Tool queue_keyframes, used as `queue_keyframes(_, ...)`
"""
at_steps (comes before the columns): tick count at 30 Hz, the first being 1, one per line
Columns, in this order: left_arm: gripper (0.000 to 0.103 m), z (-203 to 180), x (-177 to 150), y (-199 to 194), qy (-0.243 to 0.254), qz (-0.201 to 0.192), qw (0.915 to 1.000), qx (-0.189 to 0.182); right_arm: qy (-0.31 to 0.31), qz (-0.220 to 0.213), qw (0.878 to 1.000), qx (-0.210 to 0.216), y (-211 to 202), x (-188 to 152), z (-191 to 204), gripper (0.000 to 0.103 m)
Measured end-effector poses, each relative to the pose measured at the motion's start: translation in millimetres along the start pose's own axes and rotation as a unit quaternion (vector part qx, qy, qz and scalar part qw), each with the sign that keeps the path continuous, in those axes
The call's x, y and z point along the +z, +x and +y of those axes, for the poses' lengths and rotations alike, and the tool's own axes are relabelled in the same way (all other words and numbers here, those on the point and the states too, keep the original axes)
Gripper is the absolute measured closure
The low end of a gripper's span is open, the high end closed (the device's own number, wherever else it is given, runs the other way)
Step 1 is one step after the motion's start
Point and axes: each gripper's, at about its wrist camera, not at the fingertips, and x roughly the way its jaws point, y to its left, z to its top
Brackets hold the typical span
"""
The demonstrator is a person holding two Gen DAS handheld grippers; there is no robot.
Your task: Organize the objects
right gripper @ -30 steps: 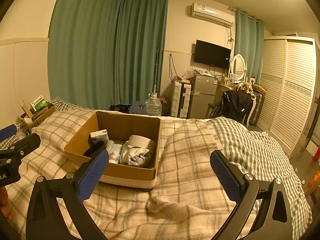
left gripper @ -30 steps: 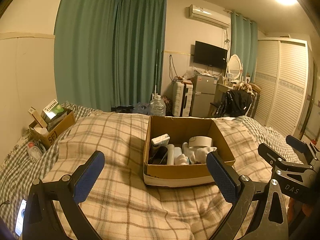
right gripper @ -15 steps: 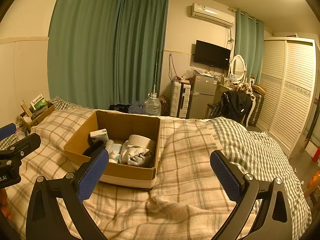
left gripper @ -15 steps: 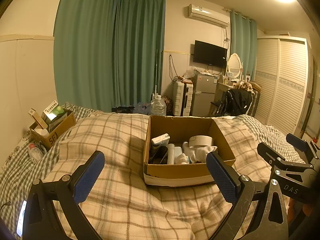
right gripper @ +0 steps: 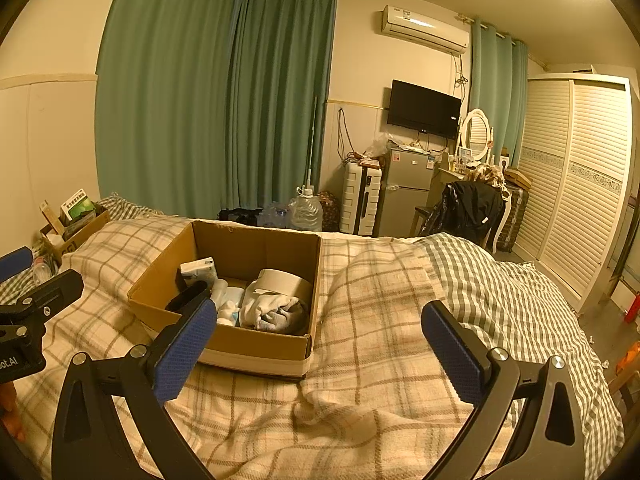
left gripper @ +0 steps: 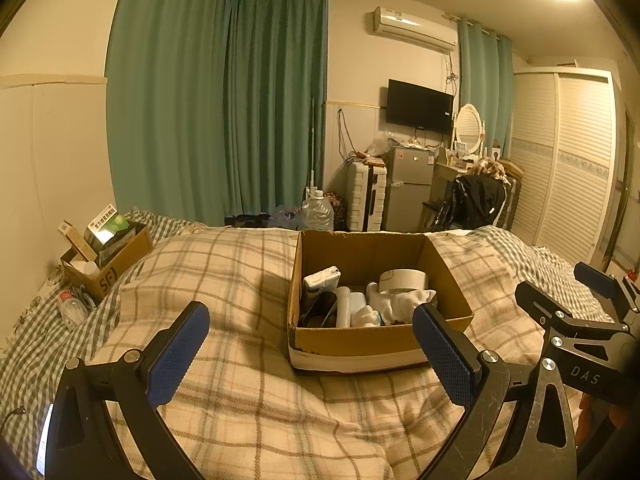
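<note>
Cardboard forms the box point(left gripper: 380, 336) that sits on the bed point(left gripper: 240, 400), and a tape roll point(left gripper: 402, 280), white socks point(left gripper: 400, 302), small bottles point(left gripper: 344, 308) and a carton point(left gripper: 320, 282) are gathered inside it. Nothing loose is seen on the blanket, so the organizing is judged largely done. The left gripper point(left gripper: 310, 350) and right gripper point(right gripper: 320, 354) are held with jaws spread wide, nothing held or touched.

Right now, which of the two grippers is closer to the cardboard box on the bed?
Left, by a little. The left gripper hangs directly before the cardboard box; the right gripper hangs off to the box's right, over the plaid blanket.
</note>
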Motion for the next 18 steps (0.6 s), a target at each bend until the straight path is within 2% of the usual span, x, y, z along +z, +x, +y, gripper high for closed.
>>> queue_keyframes(18,0.0,0.0,-0.4,-0.2,0.002,-0.004,1.0,0.008,-0.007,0.001,1.0,-0.007,1.6,-0.4,1.8,0.0)
